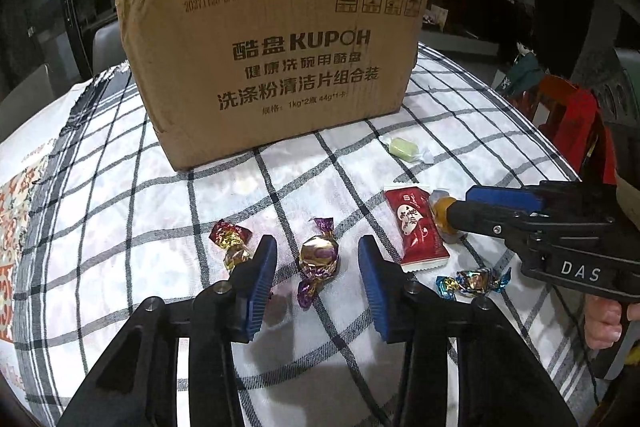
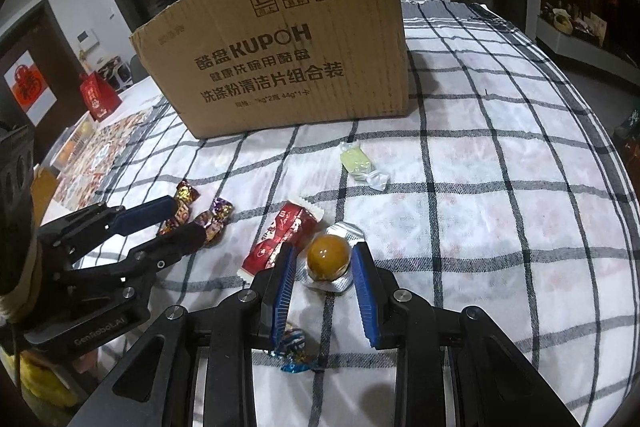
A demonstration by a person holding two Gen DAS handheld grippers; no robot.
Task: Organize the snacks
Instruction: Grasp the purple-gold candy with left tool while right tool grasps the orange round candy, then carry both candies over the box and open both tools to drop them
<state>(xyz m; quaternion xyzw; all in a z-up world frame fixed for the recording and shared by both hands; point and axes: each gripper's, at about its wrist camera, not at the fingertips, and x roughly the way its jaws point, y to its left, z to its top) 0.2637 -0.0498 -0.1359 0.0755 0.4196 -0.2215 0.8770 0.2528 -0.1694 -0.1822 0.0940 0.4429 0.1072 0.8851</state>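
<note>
Snacks lie on a checked cloth in front of a cardboard box. My left gripper is open and low over the cloth, with a purple-gold candy between its blue pads and a gap on each side. A red-gold candy lies just outside its left finger. My right gripper straddles an amber jelly cup; a sliver of gap shows at the left pad. A red packet lies beside the cup.
A pale green wrapped candy lies nearer the box. A blue foil candy sits under the right gripper's fingers. A red gift box stands far left. A hand holds the right gripper.
</note>
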